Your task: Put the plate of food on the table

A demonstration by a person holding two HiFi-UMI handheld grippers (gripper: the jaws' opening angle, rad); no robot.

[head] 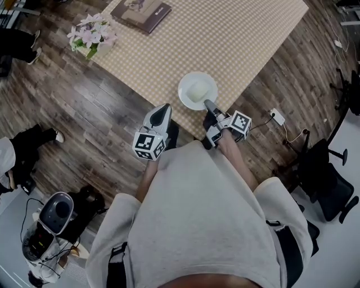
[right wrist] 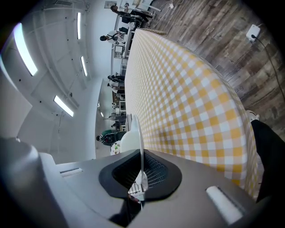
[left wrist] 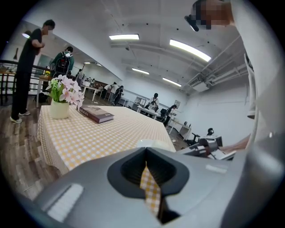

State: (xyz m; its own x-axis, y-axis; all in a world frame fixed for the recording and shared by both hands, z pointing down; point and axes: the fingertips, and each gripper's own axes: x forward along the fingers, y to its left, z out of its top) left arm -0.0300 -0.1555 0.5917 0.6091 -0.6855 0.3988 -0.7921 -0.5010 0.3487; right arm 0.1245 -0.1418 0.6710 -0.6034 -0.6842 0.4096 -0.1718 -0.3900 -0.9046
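The right gripper [head: 211,108] is clamping its jaws on the near rim of the white plate [head: 184,80], which is showing edge-on between them in the right gripper view. The plate, bearing a pale mound of food [head: 196,91], is sitting over the near part of the checked-cloth bench [head: 242,39]; whether it is touching the cloth I cannot tell. The left gripper [head: 163,111] is hovering just left of the plate, its jaws closed and empty. A book [head: 143,12] and a pot of flowers [head: 91,35] are lying at the far left.
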